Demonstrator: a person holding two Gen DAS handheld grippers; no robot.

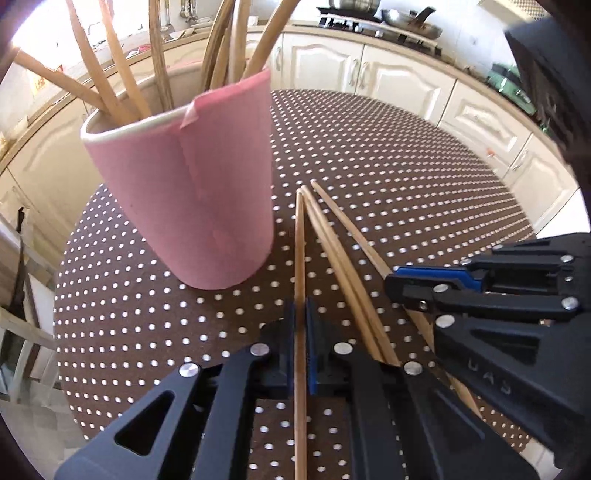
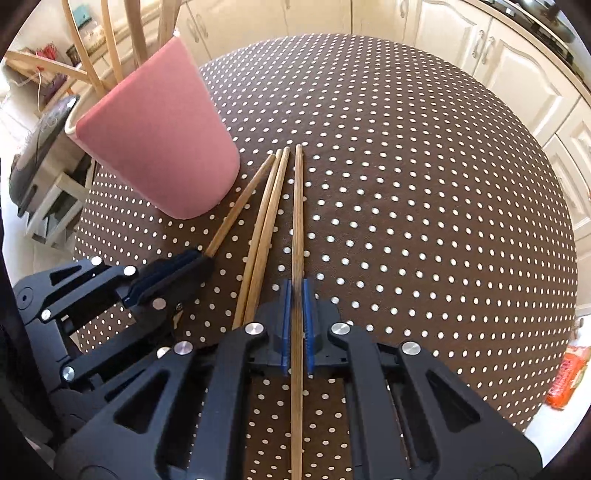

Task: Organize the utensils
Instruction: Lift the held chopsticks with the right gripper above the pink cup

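A pink cup (image 1: 192,206) (image 2: 155,147) holding several wooden chopsticks stands on the brown dotted table, ahead and left of both grippers. My left gripper (image 1: 300,314) is shut on one wooden chopstick (image 1: 300,240), which points forward beside the cup's base. My right gripper (image 2: 295,295) is shut on another chopstick (image 2: 297,214). Two loose chopsticks (image 1: 332,251) (image 2: 267,214) lie together on the table between the two held ones. The right gripper shows at the right of the left wrist view (image 1: 399,286); the left gripper shows at the left of the right wrist view (image 2: 199,258).
The round table (image 2: 424,184) has a brown cloth with white dots. Cream kitchen cabinets (image 1: 399,74) run behind it, with a stove and a pan (image 1: 410,22) on the counter. An orange packet (image 2: 565,376) lies off the table's right edge.
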